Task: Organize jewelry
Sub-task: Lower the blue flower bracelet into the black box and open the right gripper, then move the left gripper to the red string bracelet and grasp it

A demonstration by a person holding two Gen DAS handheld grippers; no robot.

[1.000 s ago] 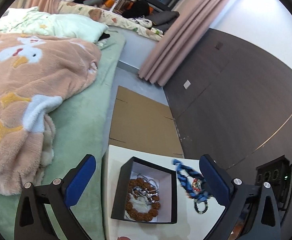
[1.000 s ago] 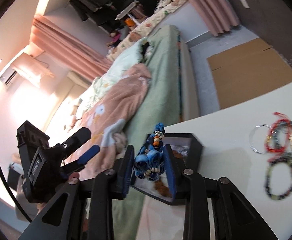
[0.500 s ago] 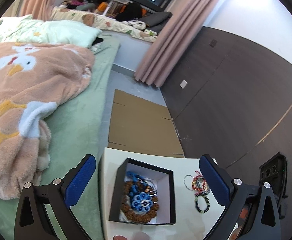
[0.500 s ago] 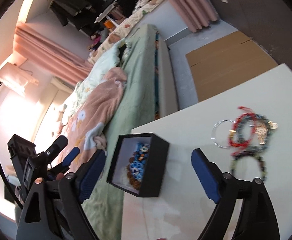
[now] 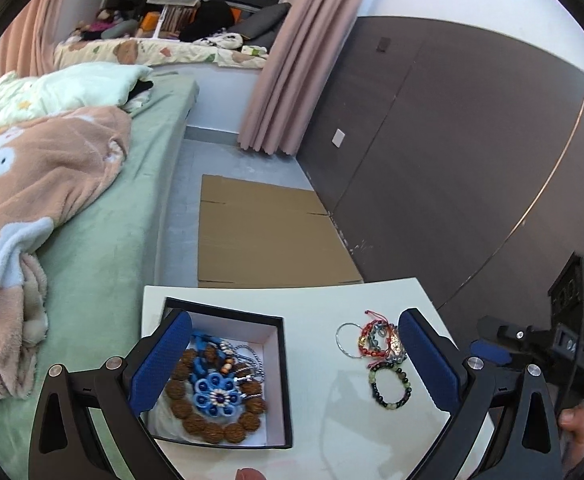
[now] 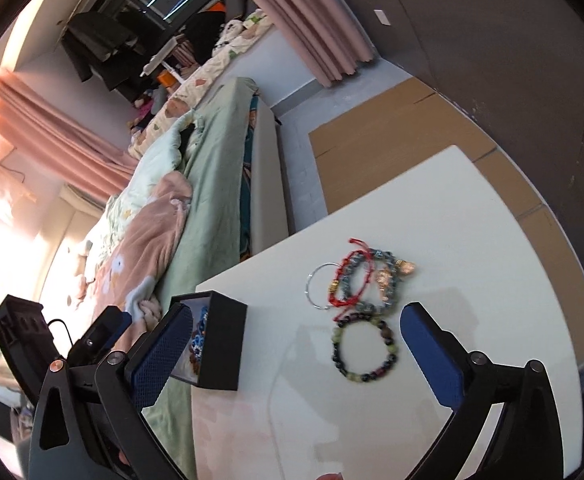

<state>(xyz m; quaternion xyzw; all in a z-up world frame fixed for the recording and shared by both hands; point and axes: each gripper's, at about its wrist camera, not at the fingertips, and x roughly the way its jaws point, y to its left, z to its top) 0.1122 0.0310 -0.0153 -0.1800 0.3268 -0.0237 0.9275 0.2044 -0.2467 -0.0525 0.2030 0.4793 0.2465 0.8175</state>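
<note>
Right gripper (image 6: 296, 350) fingers opening, empty; beaded bracelet (image 6: 364, 350) between them (untouched).

— What lay beside the white surface (image 5: 324, 296)?
— A bed with a green sheet (image 5: 103, 248) and a peach fleece blanket (image 5: 31, 184); flattened brown cardboard (image 5: 267, 232) covered the grey floor (image 5: 207, 156).
— And the walls?
— Dark brown panelling (image 5: 444, 152) stood right, with pink curtains (image 5: 292, 60) hanging beyond.

Left wrist view looking forward and down between its own fingers over the white table (image 5: 324, 420), right wrist view tilted, angled down likewise, both sharing black box (image 6: 221, 344), bracelets (image 5: 380, 342), bed (image 5: 103, 240), cardboard (image 6: 372, 160)
</note>
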